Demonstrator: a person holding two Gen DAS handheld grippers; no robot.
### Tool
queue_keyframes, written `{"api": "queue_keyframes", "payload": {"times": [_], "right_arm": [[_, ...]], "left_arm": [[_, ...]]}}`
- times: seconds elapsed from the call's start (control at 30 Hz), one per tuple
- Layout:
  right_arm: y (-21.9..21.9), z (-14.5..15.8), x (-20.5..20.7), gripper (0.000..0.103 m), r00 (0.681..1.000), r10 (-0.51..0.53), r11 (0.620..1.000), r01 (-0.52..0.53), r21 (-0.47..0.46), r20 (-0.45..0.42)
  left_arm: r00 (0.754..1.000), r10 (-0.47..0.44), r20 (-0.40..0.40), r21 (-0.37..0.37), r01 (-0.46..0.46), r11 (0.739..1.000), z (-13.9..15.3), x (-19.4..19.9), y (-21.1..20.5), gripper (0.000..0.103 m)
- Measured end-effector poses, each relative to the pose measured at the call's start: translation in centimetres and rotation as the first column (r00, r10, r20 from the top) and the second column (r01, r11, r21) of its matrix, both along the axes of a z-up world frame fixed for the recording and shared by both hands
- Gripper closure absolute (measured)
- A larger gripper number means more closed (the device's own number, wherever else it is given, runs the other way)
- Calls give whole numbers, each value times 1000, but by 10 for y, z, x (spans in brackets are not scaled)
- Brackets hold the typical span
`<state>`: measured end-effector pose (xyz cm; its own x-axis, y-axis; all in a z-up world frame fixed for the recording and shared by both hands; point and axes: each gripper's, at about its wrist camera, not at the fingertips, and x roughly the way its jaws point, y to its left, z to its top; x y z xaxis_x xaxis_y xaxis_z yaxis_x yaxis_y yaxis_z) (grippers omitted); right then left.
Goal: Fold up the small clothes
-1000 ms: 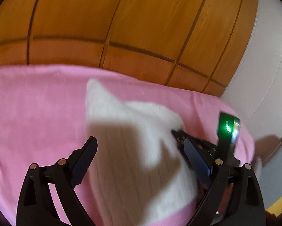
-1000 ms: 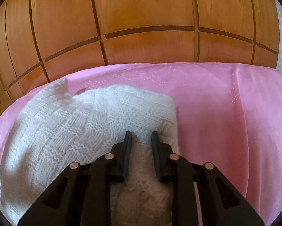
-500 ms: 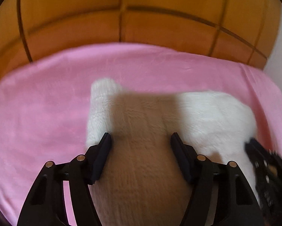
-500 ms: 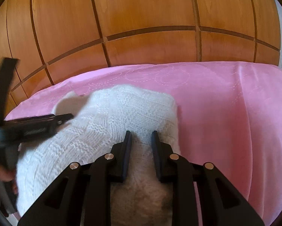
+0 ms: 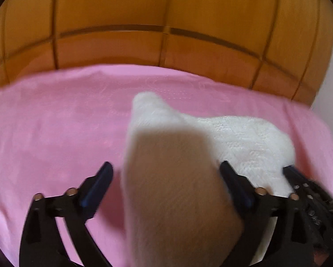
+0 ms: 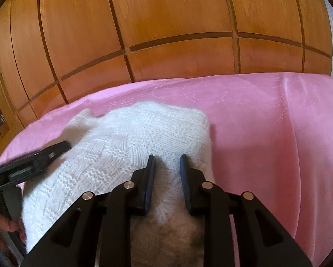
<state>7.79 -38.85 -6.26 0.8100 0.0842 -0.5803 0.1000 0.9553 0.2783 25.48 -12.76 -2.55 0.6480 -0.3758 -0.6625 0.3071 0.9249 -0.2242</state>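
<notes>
Now left claw (image 5: 164, 178) just spread wide over sweater (image 6: 126, 146); right claw (image 6: 166, 162) pinches it

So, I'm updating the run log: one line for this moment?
left claw: open, over knit | right claw: shut on knit | pink sheet underneath

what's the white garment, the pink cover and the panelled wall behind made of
Garment: looks like knitted wool or acrylic yarn, soft and matte; raised stitch rows and a block pattern show.
Cover: probably a woven or plush fabric with a faint sheen; stitched circular quilting lines show.
Wall: looks like wood or wood veneer, glossy; grain streaks and dark grooves between panels.
</notes>
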Motion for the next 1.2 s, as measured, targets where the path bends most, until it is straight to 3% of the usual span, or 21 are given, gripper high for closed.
{"api": "queue_keyframes", "payload": {"times": [0.07,0.13,0.17,0.2,0.27,0.3,0.37,0.47,0.6,0.8,0.9,0.97,1.03,1.13,1.2], "right_arm": [[-5,0,-6,75,1000,10,999,-11,50,21],[-13,-1,-18,61,998,22,991,-29,127,56],[-14,-1,-27,50,996,33,986,-46,163,80],[-14,0,-33,46,995,38,983,-54,174,93],[-8,3,-53,40,993,31,989,-46,141,110],[-5,5,-61,34,994,29,992,-42,119,109],[-4,5,-77,31,996,35,992,-45,118,85],[-15,1,-92,30,998,23,972,-35,234,56],[-42,-18,-94,30,999,-18,885,31,464,-33],[-45,-14,-61,31,996,61,840,-16,542,-65],[-40,-14,-37,34,991,95,835,-27,550,-97],[-39,-16,-24,37,989,84,818,0,575,-118],[-40,-20,-20,46,990,61,790,32,612,-131],[-39,-22,-23,58,991,54,754,38,656,-120],[-36,-19,-27,62,993,54,760,27,649,-105]], "left_arm": [[997,-3,-77,-154,-9,988,-8,-5,20,4],[979,-25,-202,-353,-49,934,-26,-9,46,4],[971,-37,-238,-419,-68,906,-33,-11,54,4],[973,-43,-225,-444,-63,894,-34,-16,61,4],[981,-57,-184,-394,-21,919,-29,-27,61,4],[982,-65,-178,-388,-9,922,-28,-29,62,4],[979,-78,-186,-398,-2,917,-28,-32,65,4],[975,-98,-202,-418,5,908,-29,-37,71,4],[966,-123,-229,-415,18,910,-28,-42,70,4],[926,-230,-299,-431,84,899,-27,-34,60,4],[909,-286,-303,-404,149,903,-24,-31,46,4],[909,-307,-281,-355,198,914,-22,-33,36,6],[916,-308,-257,-313,222,923,-20,-38,30,10],[921,-305,-245,-319,220,922,-18,-40,33,22],[923,-310,-227,-317,230,920,-15,-41,34,33]]}}
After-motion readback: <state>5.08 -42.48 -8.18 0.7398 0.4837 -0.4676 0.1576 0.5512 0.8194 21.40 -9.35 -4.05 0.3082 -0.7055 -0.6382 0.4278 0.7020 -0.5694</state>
